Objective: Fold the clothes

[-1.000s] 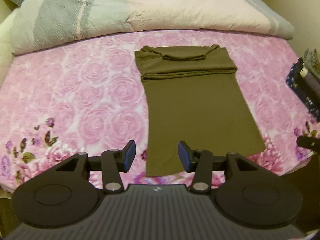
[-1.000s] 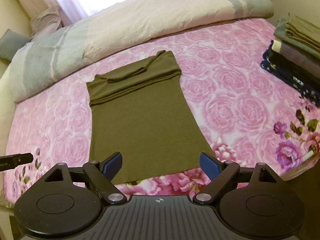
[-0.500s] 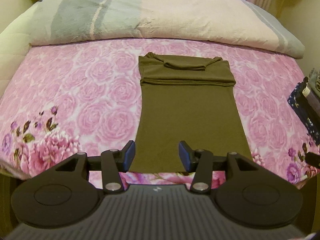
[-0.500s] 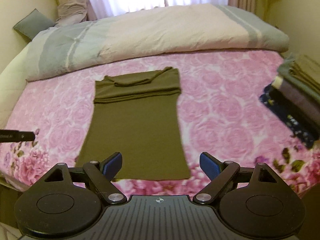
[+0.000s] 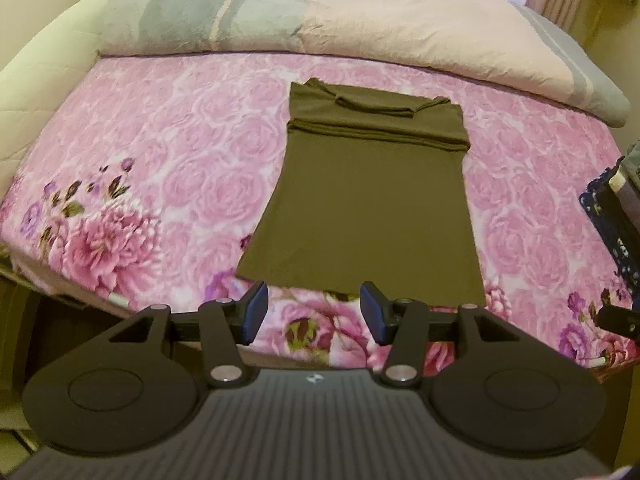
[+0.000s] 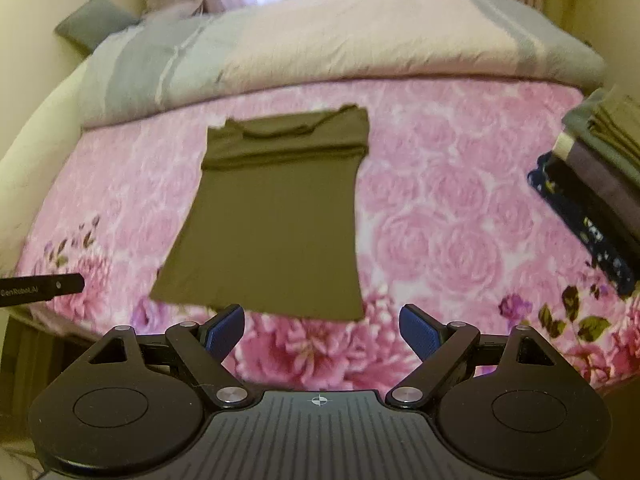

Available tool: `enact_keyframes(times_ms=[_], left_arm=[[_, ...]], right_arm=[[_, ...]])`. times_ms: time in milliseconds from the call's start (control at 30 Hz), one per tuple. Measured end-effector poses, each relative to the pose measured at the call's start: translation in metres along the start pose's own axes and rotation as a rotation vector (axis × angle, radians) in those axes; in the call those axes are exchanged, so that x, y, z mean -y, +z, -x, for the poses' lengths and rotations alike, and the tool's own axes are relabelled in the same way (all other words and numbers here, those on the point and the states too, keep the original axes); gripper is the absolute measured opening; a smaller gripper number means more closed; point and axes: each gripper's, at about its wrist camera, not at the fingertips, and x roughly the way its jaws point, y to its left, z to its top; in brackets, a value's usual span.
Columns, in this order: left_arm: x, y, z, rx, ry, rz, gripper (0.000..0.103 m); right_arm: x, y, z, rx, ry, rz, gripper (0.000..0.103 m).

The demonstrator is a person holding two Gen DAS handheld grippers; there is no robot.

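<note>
An olive-green garment (image 5: 372, 200) (image 6: 276, 216) lies flat on the pink floral bed sheet (image 5: 160, 168) (image 6: 460, 208), sleeves folded in, a folded band across its far end. My left gripper (image 5: 314, 312) hovers just short of the garment's near hem; its jaws are opening and nothing is between them. My right gripper (image 6: 322, 330) stands wide open, empty, just short of the hem's right half. The left gripper's edge (image 6: 40, 288) shows at the right wrist view's left border.
A rolled grey and cream duvet (image 5: 320, 28) (image 6: 340, 44) lies along the far side of the bed. A stack of folded clothes (image 6: 592, 184) (image 5: 616, 216) sits at the right edge. The bed's near edge runs just below the grippers.
Both grippers have drawn back from the garment, so its near hem now lies beyond the fingertips instead of between them. Both views have rolled. The left jaws stand slightly wider.
</note>
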Motion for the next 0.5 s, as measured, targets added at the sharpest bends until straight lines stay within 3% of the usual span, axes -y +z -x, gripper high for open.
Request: enact_keyframes(times_ms=[233,500], left_arm=[[0.008,-0.011,0.005,-0.007,0.044,-0.002,0.050],[0.018,-0.026,0.003,-0.049,0.045,-0.014,0.051]], right_arm=[[0.003,-0.014,0.000,-0.030,0.025,0.020,0.087],[0.006,-0.023,-0.004,-0.076,0.029,0.021,0.087]])
